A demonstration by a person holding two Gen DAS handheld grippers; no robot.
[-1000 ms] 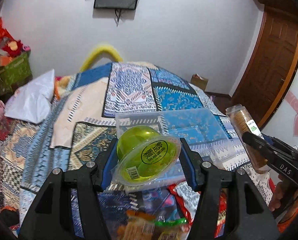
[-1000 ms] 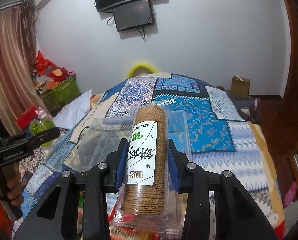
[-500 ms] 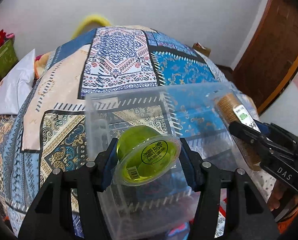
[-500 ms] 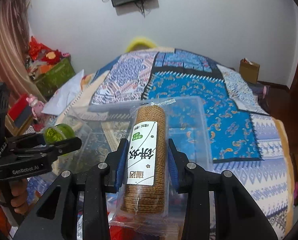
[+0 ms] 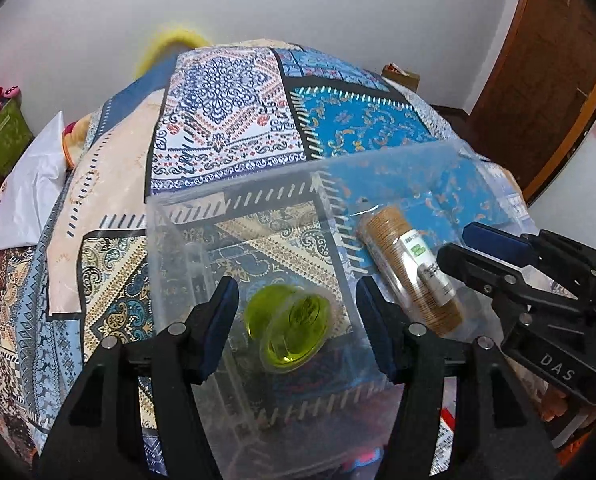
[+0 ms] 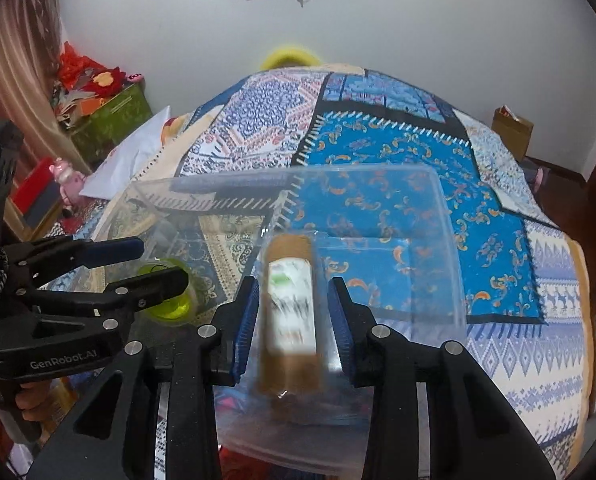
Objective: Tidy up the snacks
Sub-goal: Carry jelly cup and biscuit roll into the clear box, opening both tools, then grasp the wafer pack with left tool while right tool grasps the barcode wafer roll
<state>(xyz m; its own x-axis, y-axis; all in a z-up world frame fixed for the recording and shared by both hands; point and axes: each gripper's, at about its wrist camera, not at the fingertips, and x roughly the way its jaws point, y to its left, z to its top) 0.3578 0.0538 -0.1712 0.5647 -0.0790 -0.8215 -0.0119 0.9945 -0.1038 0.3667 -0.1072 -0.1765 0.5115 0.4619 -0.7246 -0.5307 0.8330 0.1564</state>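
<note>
Jelly cup (image 5: 292,326), light, slick and crushable (grip its rim), and biscuit sleeve (image 6: 291,310), brittle, best held mid-length, both sit loose inside the clear bin (image 5: 382,160), between the spread jaws of left gripper (image 5: 296,304) and right gripper (image 6: 294,314).

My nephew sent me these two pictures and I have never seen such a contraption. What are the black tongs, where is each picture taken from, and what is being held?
No robot here: a person holds a black two-finger gripper in each hand, each with a wide-angle camera looking along its fingers. One picture comes from the left gripper, the other from the right gripper. Each also shows the other gripper at its side. Below them a clear plastic storage box sits on a blue patterned patchwork bedspread. Both grippers are open and hold nothing. A green jelly cup and a wrapped roll of brown round biscuits are inside the box, apparently just released.
</note>
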